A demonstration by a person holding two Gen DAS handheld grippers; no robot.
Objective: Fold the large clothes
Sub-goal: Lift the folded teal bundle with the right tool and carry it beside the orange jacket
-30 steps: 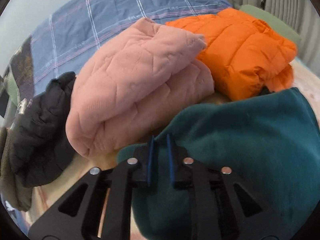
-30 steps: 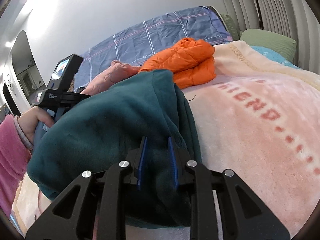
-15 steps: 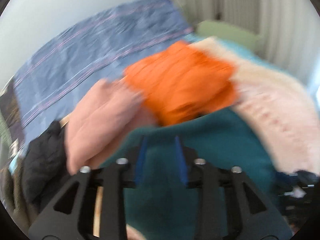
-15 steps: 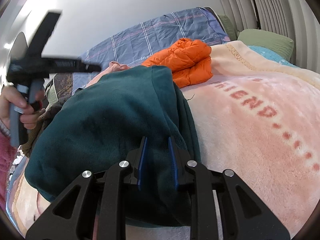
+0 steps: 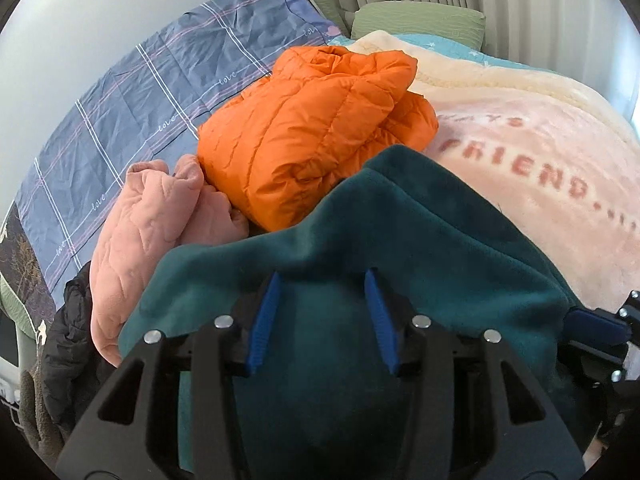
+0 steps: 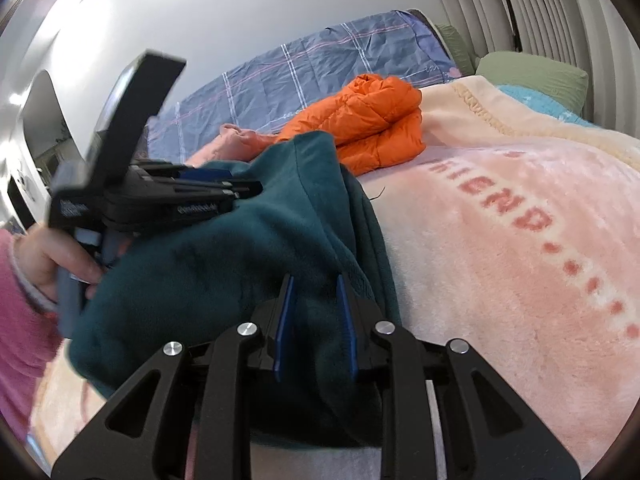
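A dark teal fleece garment (image 5: 400, 248) lies folded in a thick bundle on the pink blanket; it also shows in the right wrist view (image 6: 224, 280). My left gripper (image 5: 322, 284) is open, its blue pads spread wide over the top of the teal bundle; it also shows from the side in the right wrist view (image 6: 244, 190). My right gripper (image 6: 313, 284) is shut on the teal fleece's right-hand folded edge, with cloth between the pads; its tip shows at the right edge of the left wrist view (image 5: 592, 328).
A folded orange puffer jacket (image 5: 316, 128) and a folded pink quilted garment (image 5: 148, 216) lie behind the teal one. A black garment (image 5: 64, 344) sits at left. A blue plaid duvet (image 5: 132, 92) lines the wall, a green pillow (image 6: 532, 76) lies by the curtains.
My left gripper let go of the teal fleece's left edge, opened wide, and swung up and right over the bundle. My right gripper stayed shut on the fleece.
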